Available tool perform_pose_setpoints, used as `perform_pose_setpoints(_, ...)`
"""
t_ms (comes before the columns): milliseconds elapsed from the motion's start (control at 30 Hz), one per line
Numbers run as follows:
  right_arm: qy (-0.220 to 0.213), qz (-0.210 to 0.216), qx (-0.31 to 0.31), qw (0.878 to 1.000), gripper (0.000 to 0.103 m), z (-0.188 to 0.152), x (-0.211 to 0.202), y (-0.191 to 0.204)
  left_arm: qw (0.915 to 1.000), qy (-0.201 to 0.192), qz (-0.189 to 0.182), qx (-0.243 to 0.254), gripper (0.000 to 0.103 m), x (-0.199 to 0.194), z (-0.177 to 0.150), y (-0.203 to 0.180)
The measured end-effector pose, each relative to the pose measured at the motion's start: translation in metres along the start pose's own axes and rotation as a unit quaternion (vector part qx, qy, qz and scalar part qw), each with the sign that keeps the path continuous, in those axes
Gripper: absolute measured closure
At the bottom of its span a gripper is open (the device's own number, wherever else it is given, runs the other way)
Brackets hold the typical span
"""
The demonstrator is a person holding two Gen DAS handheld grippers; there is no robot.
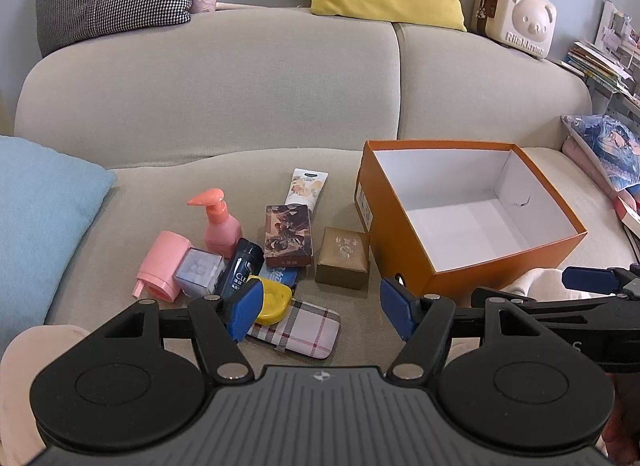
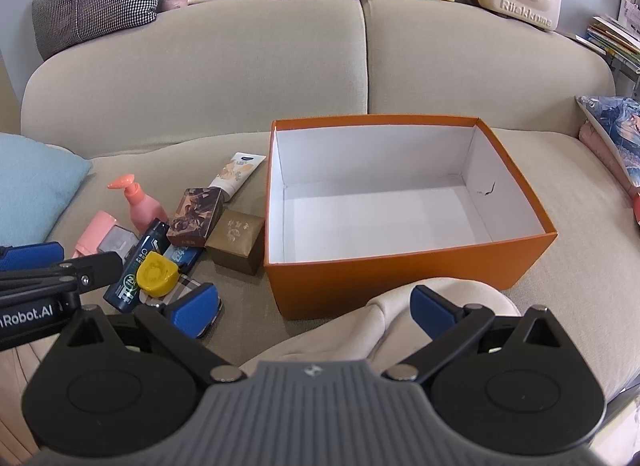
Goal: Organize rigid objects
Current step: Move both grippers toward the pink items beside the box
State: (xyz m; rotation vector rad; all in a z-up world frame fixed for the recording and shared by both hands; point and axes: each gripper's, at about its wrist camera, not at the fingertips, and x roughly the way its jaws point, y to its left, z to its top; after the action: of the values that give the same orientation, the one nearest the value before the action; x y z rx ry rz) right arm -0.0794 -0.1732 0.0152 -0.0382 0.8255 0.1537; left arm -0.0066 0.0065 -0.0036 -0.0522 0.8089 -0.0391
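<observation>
Right now a heap of small rigid things lies on the beige sofa seat (image 1: 248, 169), just left of an orange box (image 1: 472, 258) whose white inside shows nothing in it. The cream tube (image 1: 306, 189) lies flat, its long axis running away toward the backrest, cap end nearer the camera. The pink pump bottle (image 1: 220, 221) stands upright, nozzle pointing left. A brown patterned box (image 1: 289, 234) lies flat, lengthwise toward the backrest; the gold box (image 1: 343, 257) sits beside it, near the orange wall. A dark bottle (image 1: 240, 266) lies tilted in the heap, beside a yellow case (image 1: 274, 302) resting on a plaid pouch (image 1: 304, 330). The left claw (image 1: 320, 308) hangs spread over the heap, gripping nothing; the right claw (image 2: 316, 308) is spread wide, bare, before the orange box.
</observation>
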Motion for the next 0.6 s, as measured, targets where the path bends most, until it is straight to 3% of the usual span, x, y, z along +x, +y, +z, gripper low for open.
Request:
perform_pose_setpoints(267,0.010,0.020,-0.005,1.000,0.003,0.001,0.010,0.003,0.9995,0.025,-0.008,-0.018,0.029,0.009,-0.003,0.013)
perform_pose_setpoints(367,0.008,0.059,-0.011,0.998,0.015,0.002,0.015,0.008,0.9984,0.042,-0.019,-0.033,0.039,0.016,-0.002,0.025)
perform_pose_setpoints(600,0.026,0.118,-0.066,0.990,0.054,0.010,0.041,0.041,0.9950,0.078,-0.023,-0.058,0.068,0.035,-0.003,0.053)
